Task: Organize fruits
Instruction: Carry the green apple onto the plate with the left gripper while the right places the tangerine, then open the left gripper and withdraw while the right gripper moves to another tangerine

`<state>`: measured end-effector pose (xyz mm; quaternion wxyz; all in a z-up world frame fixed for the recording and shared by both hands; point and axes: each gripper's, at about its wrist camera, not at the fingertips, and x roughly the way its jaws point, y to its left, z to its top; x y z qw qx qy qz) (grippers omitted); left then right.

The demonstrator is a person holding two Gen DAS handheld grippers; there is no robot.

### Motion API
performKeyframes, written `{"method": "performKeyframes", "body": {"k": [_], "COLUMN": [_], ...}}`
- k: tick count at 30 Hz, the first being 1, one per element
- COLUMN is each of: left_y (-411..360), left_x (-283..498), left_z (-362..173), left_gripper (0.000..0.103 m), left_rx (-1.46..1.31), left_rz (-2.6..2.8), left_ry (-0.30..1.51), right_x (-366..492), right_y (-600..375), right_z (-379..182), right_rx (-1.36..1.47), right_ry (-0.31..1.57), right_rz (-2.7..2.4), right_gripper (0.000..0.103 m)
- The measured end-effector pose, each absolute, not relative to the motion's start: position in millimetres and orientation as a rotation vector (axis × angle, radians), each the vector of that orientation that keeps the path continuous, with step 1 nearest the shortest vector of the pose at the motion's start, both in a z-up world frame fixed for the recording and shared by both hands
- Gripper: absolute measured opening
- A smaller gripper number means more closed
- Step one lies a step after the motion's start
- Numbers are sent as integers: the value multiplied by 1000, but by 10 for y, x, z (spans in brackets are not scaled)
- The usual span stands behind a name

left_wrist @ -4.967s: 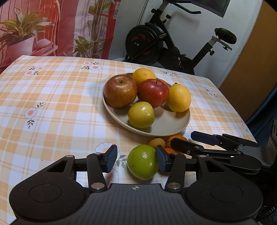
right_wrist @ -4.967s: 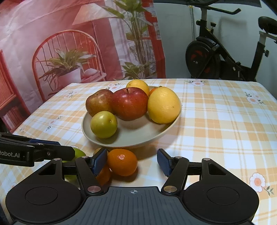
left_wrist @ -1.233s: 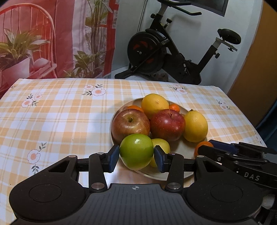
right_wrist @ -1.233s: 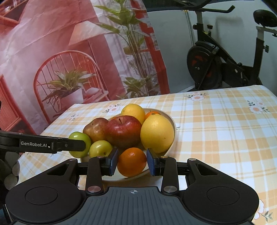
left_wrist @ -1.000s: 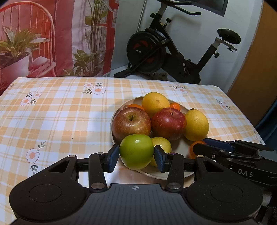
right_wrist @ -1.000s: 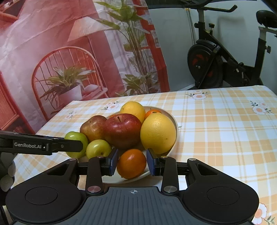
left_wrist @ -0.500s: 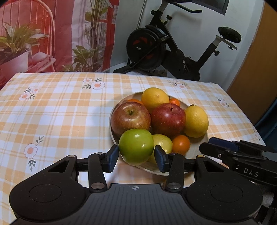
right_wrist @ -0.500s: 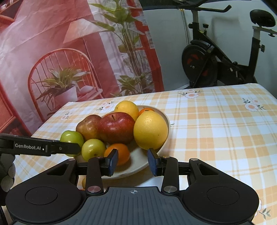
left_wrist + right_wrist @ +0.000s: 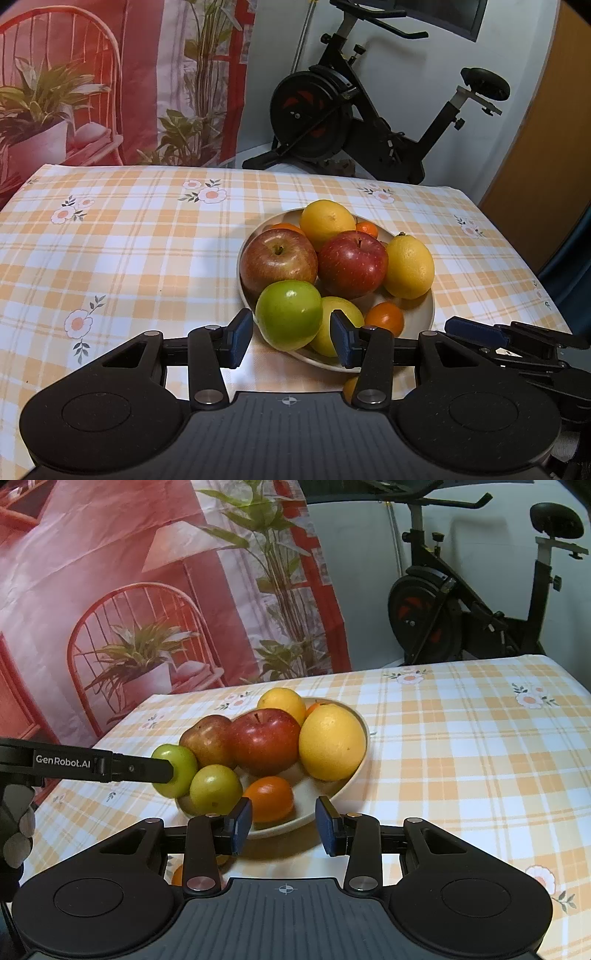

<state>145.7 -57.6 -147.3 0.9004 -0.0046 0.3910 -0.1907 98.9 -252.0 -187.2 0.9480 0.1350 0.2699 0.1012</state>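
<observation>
My left gripper (image 9: 290,341) is shut on a green apple (image 9: 288,314), held at the near left rim of the beige plate (image 9: 424,317) and against a yellow-green fruit (image 9: 341,310). The right wrist view shows one left finger (image 9: 147,770) across the green apple (image 9: 173,771). A small orange (image 9: 269,799) lies in the plate (image 9: 354,782), just ahead of my right gripper (image 9: 284,825). That gripper is open with nothing between its pads. Two red apples, an orange and a lemon (image 9: 408,267) fill the back of the plate.
Another small orange fruit (image 9: 350,387) lies on the checked tablecloth below the plate, partly hidden by my grippers. An exercise bike (image 9: 351,122) stands behind the table. The table's right edge (image 9: 517,251) is close to the plate.
My right gripper let go of the small orange in the plate and drew back from it. The left gripper kept its hold on the green apple and barely moved.
</observation>
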Motion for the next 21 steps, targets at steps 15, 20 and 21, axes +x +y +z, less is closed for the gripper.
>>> {"method": "performKeyframes", "body": {"k": [15, 20, 21], "left_y": [-470, -442, -435], "left_x": [1359, 1347, 1345], "left_z": [-1458, -1471, -1475], "left_gripper": [53, 53, 53], "left_rx": [-16, -16, -16], "left_rz": [-357, -344, -342], "left_ry": [812, 817, 818], "right_x": [908, 895, 890], "right_y": [-2372, -2306, -2292], "right_z": [-1873, -1875, -1874], "right_rx": [252, 240, 238], "right_ry": [571, 577, 578], "right_rz": [228, 244, 248], "right_gripper": [36, 36, 36]}}
